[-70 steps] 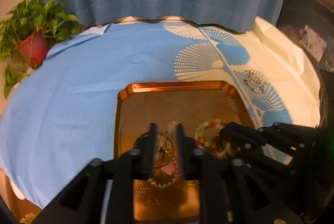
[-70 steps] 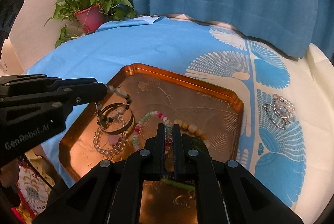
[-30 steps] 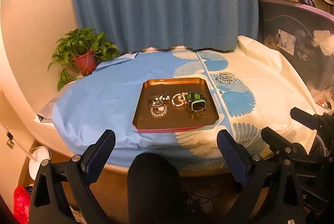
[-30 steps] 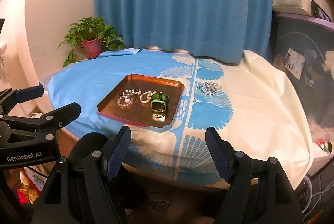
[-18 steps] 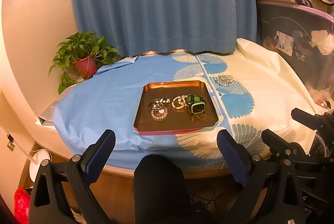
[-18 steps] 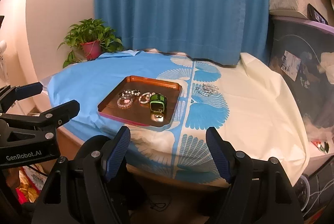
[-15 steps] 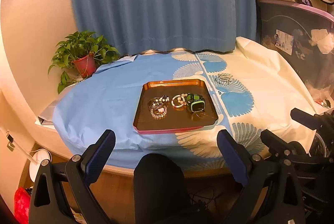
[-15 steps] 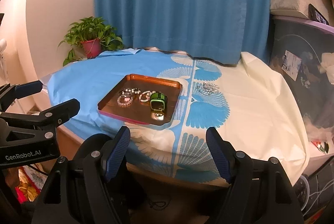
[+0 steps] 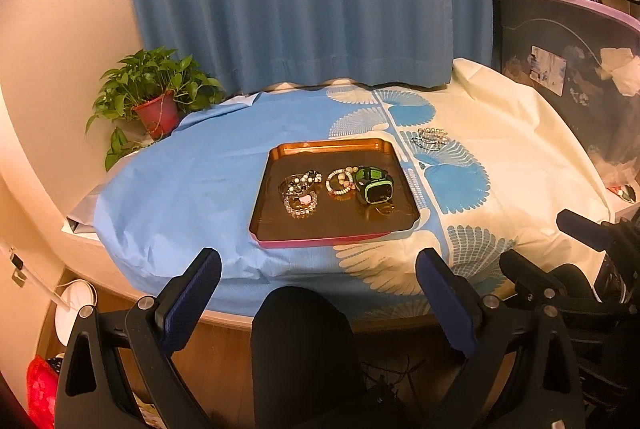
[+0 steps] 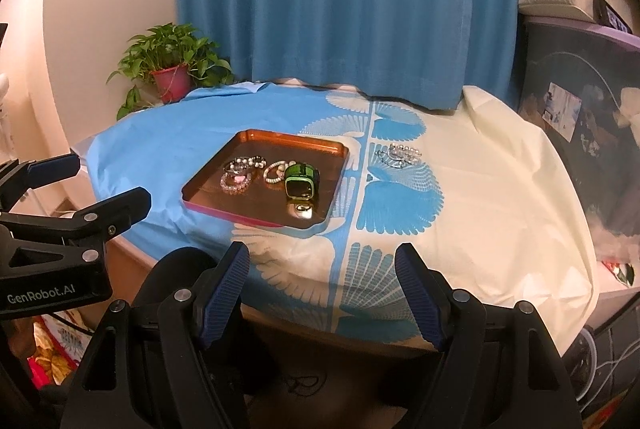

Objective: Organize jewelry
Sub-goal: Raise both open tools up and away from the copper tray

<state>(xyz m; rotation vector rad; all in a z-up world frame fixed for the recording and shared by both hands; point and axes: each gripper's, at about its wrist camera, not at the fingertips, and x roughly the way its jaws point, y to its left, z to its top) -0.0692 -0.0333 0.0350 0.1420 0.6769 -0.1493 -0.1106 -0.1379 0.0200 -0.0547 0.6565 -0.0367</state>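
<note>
Both grippers, left [image 9: 318,279] and right [image 10: 322,273], have withdrawn from the tray [image 9: 320,240], fingers released and empty; bracelets [image 9: 300,189] and watch [image 9: 376,185] deposited; one piece [image 9: 430,138] remains on the surface

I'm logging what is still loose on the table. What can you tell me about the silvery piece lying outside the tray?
The silvery piece is a small tangle of thin metal-looking links with a row of pale beads or stones along its far side; finer detail is too small to tell. It lies flat on the tablecloth, on a blue fan print near the blue stripe, beyond the tray's far right corner. It is apart from the tray, and nothing touches it but the cloth.
</note>
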